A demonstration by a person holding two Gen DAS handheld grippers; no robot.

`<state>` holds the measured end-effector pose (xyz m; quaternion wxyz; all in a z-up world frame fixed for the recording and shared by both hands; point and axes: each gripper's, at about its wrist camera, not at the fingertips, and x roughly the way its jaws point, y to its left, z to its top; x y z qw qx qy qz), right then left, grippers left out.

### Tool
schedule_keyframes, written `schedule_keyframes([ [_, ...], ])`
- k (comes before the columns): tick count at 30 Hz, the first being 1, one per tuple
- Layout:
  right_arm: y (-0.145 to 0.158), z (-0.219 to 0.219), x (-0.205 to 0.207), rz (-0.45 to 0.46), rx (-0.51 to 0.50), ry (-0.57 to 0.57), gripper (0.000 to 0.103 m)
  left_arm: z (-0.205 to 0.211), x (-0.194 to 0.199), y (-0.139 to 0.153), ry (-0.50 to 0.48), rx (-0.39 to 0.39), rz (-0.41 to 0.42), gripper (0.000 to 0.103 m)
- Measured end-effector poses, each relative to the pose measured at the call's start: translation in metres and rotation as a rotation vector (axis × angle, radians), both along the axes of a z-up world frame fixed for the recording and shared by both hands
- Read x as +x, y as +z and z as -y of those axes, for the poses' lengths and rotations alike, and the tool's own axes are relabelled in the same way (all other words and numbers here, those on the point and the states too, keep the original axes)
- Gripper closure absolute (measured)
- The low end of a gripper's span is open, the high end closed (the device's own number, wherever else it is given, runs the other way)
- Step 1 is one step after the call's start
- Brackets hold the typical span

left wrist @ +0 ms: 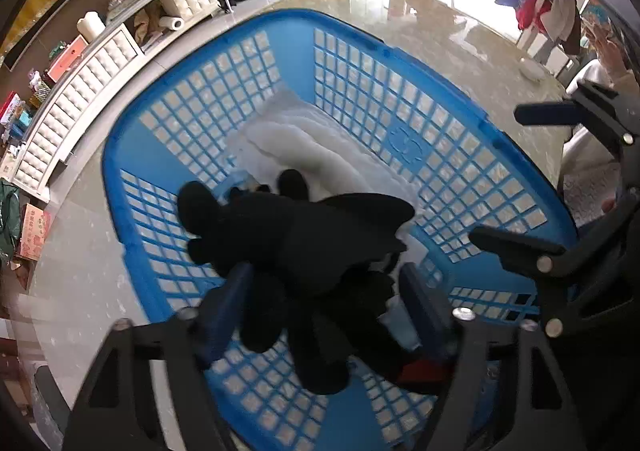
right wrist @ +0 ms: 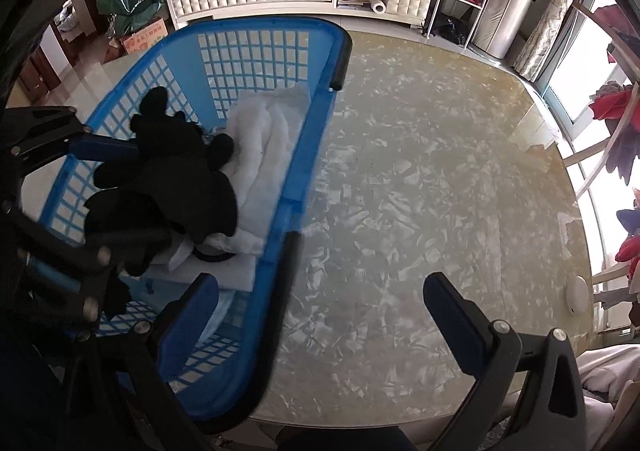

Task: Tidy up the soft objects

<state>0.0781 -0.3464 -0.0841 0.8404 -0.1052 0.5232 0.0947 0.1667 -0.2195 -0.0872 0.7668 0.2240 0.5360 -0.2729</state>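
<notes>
Black plush toy (left wrist: 304, 235) lying on folded white fleece (left wrist: 320, 147) inside the blue plastic lattice basket (left wrist: 360, 63); left gripper (left wrist: 324, 291) jaws spread, straddling it without pressing. Right gripper (right wrist: 320, 311), wide open and empty, hovers over the marbled worktop (right wrist: 420, 171). Risk: withdrawing jaws may snag plush limbs and drag the toy out.

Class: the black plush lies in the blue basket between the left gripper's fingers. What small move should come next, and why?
Probably lift the left gripper straight up: its jaws stand open around the plush, which already rests in the basket on the white cloth.
</notes>
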Motion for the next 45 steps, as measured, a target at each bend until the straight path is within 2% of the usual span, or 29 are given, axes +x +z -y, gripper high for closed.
schedule_keyframes([
  [9, 0.004, 0.004, -0.003, 0.008, 0.035, -0.025, 0.0, -0.002, -0.01, 0.007, 0.016, 0.052, 0.039, 0.016],
  [10, 0.005, 0.004, -0.004, 0.015, 0.041, -0.024, 0.0, -0.004, -0.011, 0.009, 0.017, 0.049, 0.043, 0.012],
  [15, 0.015, -0.005, -0.01, 0.053, 0.048, -0.029, 0.0, -0.023, -0.022, 0.033, 0.043, -0.015, 0.077, 0.011],
  [19, 0.031, -0.014, -0.018, 0.104, 0.081, -0.028, 0.0, -0.041, -0.037, 0.05, 0.076, -0.014, 0.141, 0.011],
  [25, 0.047, -0.039, -0.035, 0.175, 0.136, -0.02, 0.0, -0.089, -0.059, 0.079, 0.188, -0.093, 0.233, 0.011],
  [29, 0.067, -0.062, -0.049, 0.247, 0.179, -0.016, 0.0, -0.13, -0.08, 0.096, 0.273, -0.173, 0.309, 0.011],
  [36, 0.101, -0.11, -0.073, 0.376, 0.238, 0.045, 0.0, -0.19, -0.115, 0.115, 0.443, -0.254, 0.431, 0.011],
  [39, 0.111, -0.13, -0.082, 0.422, 0.243, 0.073, 0.0, -0.211, -0.13, 0.124, 0.51, -0.288, 0.498, 0.011],
  [45, 0.125, -0.158, -0.101, 0.492, 0.249, 0.12, 0.0, -0.238, -0.162, 0.147, 0.579, -0.346, 0.624, 0.011],
])
